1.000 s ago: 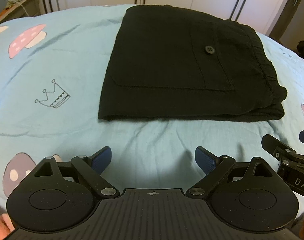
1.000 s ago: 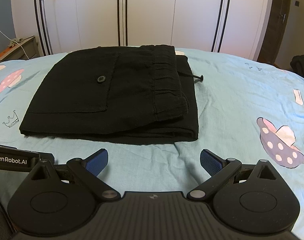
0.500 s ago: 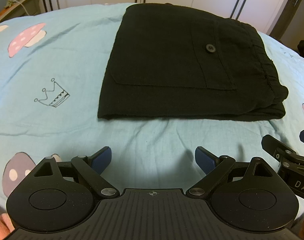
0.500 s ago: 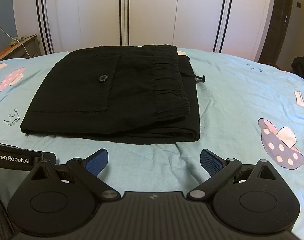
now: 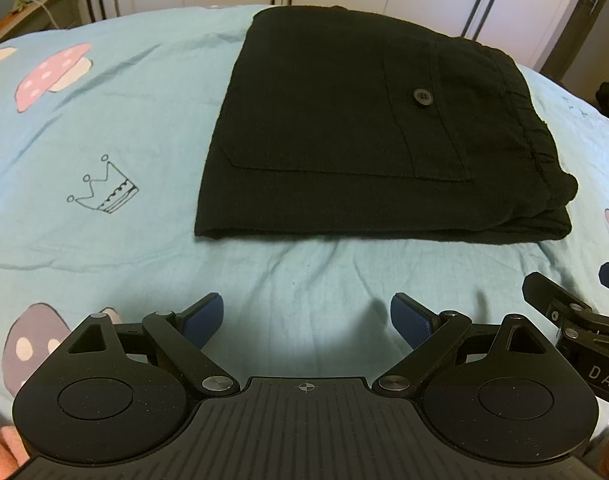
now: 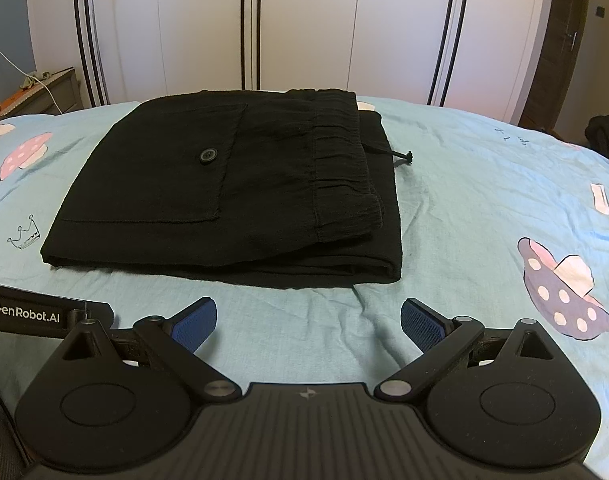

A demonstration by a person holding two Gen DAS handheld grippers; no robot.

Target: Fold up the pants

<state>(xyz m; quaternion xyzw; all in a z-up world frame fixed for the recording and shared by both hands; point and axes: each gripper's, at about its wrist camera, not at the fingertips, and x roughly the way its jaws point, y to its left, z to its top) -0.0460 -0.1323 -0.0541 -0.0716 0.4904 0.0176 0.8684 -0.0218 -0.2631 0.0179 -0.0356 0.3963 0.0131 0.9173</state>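
While the bed (image 5: 104, 264) spreads wide under its blue sheet, the black pants (image 5: 368, 128) lie on it folded into a tidy rectangle, so the folding looks finished. Both the left tool (image 5: 306, 314) and right tool (image 6: 308, 318) hang spread and empty, near, just short of the pants' edge.

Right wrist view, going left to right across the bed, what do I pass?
Pink spotted mushroom print → small outlined crown drawing → folded black pants → black knotted drawstring end → purple spotted mushroom print.
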